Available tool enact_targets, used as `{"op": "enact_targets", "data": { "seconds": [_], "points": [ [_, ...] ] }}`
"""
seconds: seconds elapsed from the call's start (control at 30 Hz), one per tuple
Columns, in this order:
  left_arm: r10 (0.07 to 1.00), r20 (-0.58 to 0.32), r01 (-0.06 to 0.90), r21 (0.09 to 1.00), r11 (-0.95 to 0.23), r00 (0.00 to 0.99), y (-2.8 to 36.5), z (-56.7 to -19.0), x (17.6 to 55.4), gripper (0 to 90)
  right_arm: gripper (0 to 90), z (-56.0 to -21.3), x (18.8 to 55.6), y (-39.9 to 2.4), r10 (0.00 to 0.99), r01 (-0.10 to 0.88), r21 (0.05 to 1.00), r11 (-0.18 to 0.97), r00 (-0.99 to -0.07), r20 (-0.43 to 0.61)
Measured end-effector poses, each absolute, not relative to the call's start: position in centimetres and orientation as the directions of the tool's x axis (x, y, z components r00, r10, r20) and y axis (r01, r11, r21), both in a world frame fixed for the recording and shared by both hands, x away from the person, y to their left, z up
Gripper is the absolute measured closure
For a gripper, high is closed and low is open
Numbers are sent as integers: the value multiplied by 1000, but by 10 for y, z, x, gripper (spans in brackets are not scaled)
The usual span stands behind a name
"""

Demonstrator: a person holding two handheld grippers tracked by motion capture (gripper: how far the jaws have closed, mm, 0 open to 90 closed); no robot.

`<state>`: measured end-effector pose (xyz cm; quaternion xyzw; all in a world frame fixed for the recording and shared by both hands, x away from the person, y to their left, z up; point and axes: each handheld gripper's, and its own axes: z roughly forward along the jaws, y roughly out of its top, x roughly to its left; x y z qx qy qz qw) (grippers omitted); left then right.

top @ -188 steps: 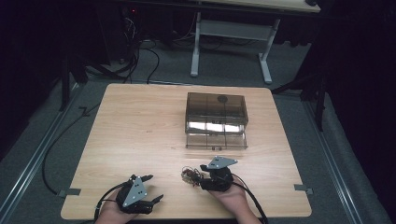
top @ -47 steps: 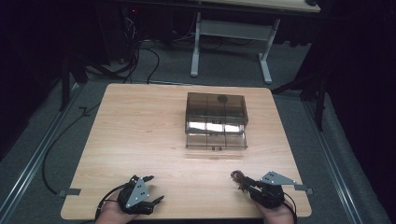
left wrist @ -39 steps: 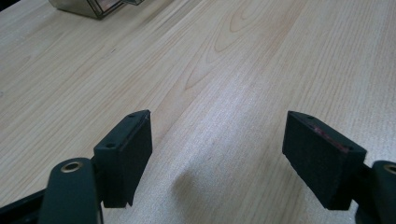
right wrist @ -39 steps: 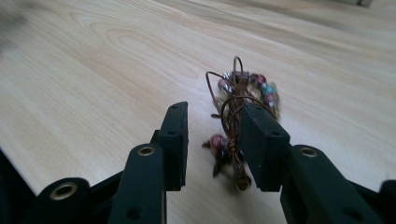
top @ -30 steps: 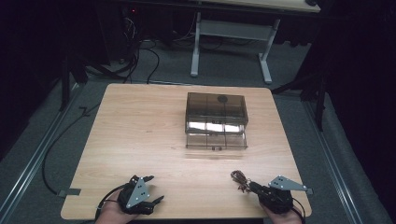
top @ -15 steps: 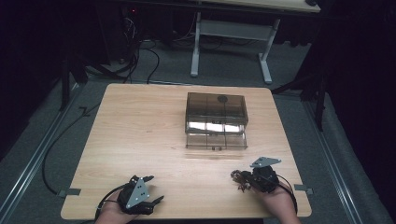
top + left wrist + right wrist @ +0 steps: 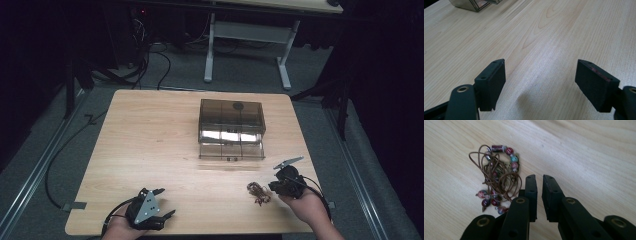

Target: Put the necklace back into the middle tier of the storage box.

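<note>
A beaded necklace on a brown cord (image 7: 258, 192) lies bunched on the wooden table (image 7: 150, 135), near the front right. My right gripper (image 7: 272, 187) sits just right of it. In the right gripper view the necklace (image 7: 499, 177) lies left of the jaws of my right gripper (image 7: 539, 181). The jaws have just been opening and stand a narrow gap apart, with nothing between them. My left gripper (image 7: 166, 202) rests at the front left edge. In its own view my left gripper (image 7: 540, 77) is wide open over bare wood.
A smoky clear plastic drawer box (image 7: 231, 127) stands at the table's middle back, its lower drawer pulled out toward me; its corner shows at the top left of the left gripper view (image 7: 474, 3). Cables and a desk frame lie on the floor beyond the table.
My right gripper has moved from the front right corner a little away from me and leftward, ending beside the necklace. The necklace and my left gripper have stayed in place.
</note>
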<state>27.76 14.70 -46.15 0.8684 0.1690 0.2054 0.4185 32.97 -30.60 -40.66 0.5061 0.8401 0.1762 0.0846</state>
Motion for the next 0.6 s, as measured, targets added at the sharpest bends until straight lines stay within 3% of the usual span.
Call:
{"op": "enact_targets", "data": {
  "seconds": [0.6],
  "points": [
    [461, 219, 118, 794, -597, 860, 146, -462, 277, 250, 717, -390, 328, -298, 867, 845, 225, 484, -499, 9]
  ]
}}
